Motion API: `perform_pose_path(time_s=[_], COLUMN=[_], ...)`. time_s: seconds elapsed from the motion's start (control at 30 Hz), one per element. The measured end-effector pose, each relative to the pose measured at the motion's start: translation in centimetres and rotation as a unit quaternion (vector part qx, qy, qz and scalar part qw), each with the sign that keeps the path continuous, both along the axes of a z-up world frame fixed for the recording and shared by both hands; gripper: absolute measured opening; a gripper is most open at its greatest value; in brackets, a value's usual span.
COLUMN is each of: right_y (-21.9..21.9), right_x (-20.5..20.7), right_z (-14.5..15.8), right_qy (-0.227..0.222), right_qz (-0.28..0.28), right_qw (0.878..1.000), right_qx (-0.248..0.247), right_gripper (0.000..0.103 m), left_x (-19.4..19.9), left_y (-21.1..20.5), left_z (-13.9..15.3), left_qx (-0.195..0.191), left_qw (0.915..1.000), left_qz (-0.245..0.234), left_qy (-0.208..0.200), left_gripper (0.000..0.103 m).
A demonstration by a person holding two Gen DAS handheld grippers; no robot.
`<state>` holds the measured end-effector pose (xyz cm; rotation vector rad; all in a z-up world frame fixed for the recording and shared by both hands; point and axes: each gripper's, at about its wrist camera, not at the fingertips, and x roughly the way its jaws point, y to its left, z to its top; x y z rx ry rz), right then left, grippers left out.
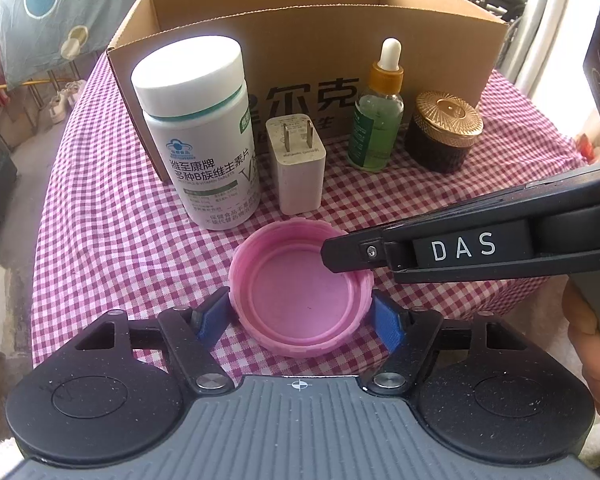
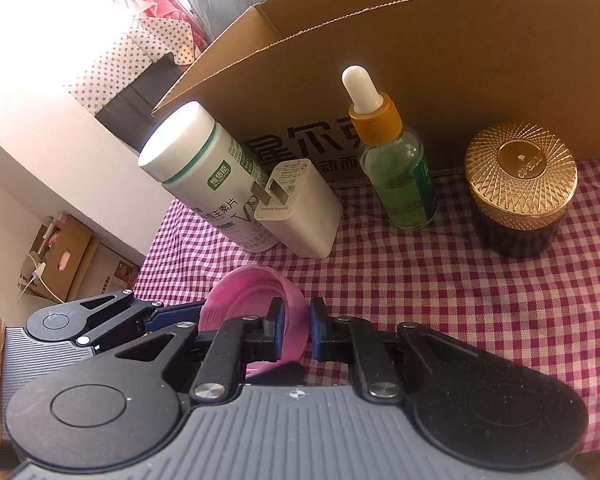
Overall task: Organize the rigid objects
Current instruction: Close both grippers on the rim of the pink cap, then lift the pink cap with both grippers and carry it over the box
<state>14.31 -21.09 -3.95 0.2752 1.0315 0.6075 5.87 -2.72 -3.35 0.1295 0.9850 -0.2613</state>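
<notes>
A pink plastic lid [image 1: 300, 292] lies open side up on the checked cloth. My left gripper [image 1: 302, 314] is shut on the lid, with a blue pad pressed against each side. My right gripper [image 2: 296, 328] is shut on the lid's right rim [image 2: 296, 312], one finger inside and one outside; it shows in the left wrist view as a black arm [image 1: 460, 248] reaching in from the right. Behind stand a white vitamin bottle [image 1: 200, 132], a white plug charger [image 1: 296, 164], a green dropper bottle [image 1: 378, 116] and a dark jar with a gold lid [image 1: 444, 132].
An open cardboard box [image 1: 308, 48] stands right behind the row of objects. The table carries a red-and-white checked cloth [image 1: 112, 220] and drops off at the left and right edges. More boxes [image 2: 64, 264] sit on the floor at far left.
</notes>
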Motion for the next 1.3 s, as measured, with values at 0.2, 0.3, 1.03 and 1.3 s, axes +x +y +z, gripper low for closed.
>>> perform_pose_path(time_s=[0.2, 0.3, 1.03, 1.3], right_y=[-0.9, -1.6, -2.8, -3.3], right_x=[-0.4, -0.5, -1.3, -2.7], right_z=[0.3, 0.3, 1.1, 3.0], right_qy=[-0.009, -0.006, -0.017, -0.043], right_qz=[-0.010, -0.016, -0.027, -0.030], right_qw=[1.000, 1.000, 0.999, 0.999], right_qx=[-0.009, -0.008, 0.001, 0.006], right_gripper=[0.014, 0.014, 0.014, 0.014], left_x=[-0.1, -0.2, 0.0, -1.6], left_y=[-1.0, -1.5, -2.0, -2.2], left_z=[0.0, 0.0, 0.4, 2.3], left_qx=[-0.001, 0.000, 0.005, 0.005], left_qw=[0.9999, 0.9997, 0.9994, 0.9985], left_qz=[-0.014, -0.024, -0.025, -0.024], left_qy=[-0.008, -0.010, -0.022, -0.048], left_gripper=[0.073, 0.073, 0.073, 0.073])
